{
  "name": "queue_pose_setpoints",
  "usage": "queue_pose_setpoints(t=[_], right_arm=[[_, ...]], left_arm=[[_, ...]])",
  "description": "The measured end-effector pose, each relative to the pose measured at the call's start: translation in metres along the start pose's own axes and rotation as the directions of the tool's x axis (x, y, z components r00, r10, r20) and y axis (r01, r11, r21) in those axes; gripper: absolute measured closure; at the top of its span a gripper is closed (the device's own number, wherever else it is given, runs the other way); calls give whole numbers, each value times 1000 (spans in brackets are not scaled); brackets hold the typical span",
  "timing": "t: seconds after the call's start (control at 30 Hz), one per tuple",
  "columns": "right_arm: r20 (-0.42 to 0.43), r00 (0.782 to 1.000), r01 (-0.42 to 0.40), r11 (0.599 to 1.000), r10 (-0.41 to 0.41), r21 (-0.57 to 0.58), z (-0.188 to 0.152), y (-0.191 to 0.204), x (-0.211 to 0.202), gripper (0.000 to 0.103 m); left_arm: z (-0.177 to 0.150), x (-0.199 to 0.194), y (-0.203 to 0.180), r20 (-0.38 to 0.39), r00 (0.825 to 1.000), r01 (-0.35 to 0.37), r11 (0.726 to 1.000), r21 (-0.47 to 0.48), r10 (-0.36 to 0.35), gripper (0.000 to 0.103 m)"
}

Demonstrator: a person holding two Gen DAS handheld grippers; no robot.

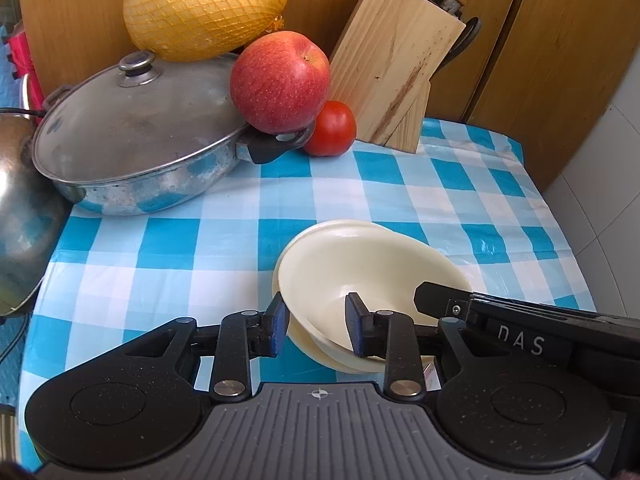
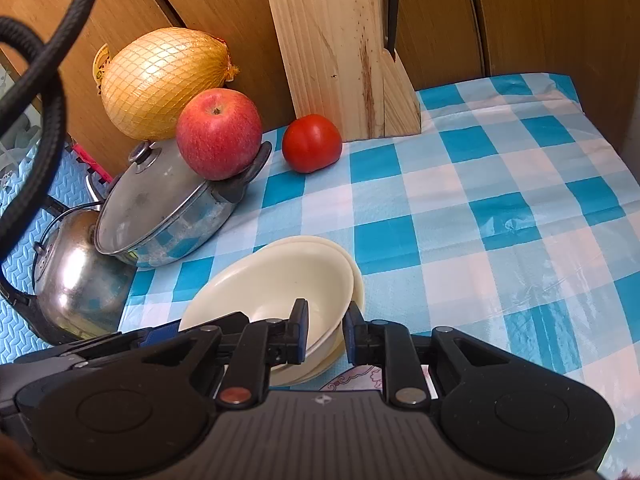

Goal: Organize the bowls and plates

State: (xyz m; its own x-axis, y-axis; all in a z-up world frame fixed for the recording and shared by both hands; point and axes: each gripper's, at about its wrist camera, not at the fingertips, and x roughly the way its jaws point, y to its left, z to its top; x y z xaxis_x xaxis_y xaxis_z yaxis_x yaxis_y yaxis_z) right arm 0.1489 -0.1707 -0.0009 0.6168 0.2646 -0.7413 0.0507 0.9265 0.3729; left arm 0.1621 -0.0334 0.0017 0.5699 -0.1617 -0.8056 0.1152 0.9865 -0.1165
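A cream bowl sits tilted on a low stack of cream plates on the blue checked tablecloth. My left gripper straddles the bowl's near-left rim, one pad outside and one inside, with a clear gap, so it is open. My right gripper straddles the right rim of the same bowl, with its pads standing apart from the wall, also open. The plates show beyond the bowl's far edge. Each gripper shows in the other's view: the right gripper and the left gripper.
A lidded steel pan stands at the back left with a red apple on its handle. A tomato, a netted pomelo and a wooden knife block line the wood wall. A steel kettle is on the left.
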Motion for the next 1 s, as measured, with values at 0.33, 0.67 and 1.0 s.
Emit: queue_pose_setpoints(t=[0.33,0.67,1.0], right_arm=[[22,1000,10,1000,-9,-17,3,-8,-9,80],[50,999,-10,1000,10,1,0,-19,-26,79],[20,1000,-11,1000,11,-5,8,-16,-5,73]], left_arm=[[-5,-25,-6,31,995,-97,995,-5,97,57],[-9,-31,-16,59,995,-87,996,27,85,55],[-3,-3,-5,67,997,-50,996,67,46,43]])
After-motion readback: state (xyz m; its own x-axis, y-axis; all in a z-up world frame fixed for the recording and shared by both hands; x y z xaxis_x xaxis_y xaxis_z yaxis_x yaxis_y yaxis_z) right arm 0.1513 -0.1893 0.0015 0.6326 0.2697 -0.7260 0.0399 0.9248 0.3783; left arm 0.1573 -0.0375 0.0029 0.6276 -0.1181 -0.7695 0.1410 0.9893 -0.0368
